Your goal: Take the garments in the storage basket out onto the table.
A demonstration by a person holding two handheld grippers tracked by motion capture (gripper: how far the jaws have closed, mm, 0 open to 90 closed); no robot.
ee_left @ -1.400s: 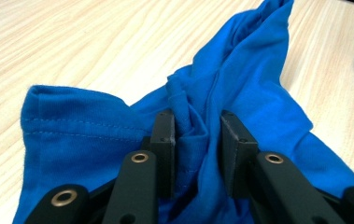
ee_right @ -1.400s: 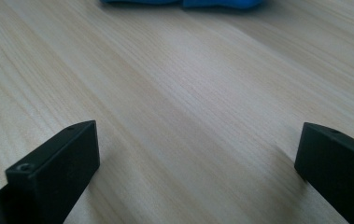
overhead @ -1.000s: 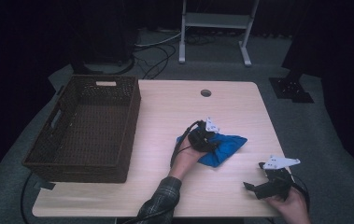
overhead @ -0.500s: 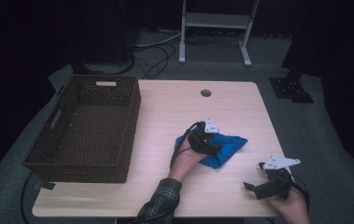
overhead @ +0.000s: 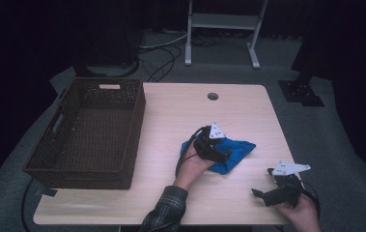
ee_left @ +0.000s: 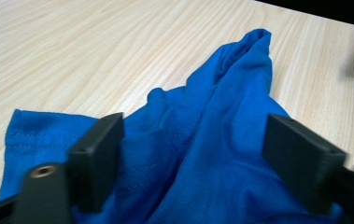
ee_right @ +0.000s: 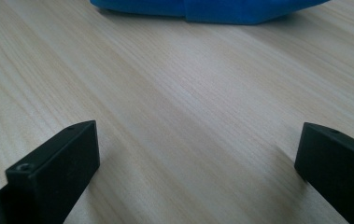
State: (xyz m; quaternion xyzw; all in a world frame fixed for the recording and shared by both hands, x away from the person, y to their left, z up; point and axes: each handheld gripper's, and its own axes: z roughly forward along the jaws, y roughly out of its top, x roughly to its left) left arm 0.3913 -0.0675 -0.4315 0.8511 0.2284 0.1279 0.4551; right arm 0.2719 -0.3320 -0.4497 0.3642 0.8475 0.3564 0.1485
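Note:
A crumpled blue cloth (overhead: 237,151) lies on the wooden table (overhead: 171,125), right of centre. My left gripper (overhead: 225,155) rests low over the cloth's near side. Its jaws have just been opening and now stand wide apart in the left gripper view, my left gripper (ee_left: 198,144) straddling a raised fold of the blue cloth (ee_left: 212,107) without pressing on it. My right gripper (overhead: 262,194) sits near the table's front right corner. In the right gripper view my right gripper (ee_right: 198,158) is open over bare wood, with the blue cloth (ee_right: 212,9) farther ahead.
A large dark wicker basket (overhead: 137,121) stands on the left half of the table. A round cable hole (overhead: 213,96) sits near the far edge. Bare wood lies between the basket and the cloth. A metal stand (overhead: 221,21) is on the floor behind the table.

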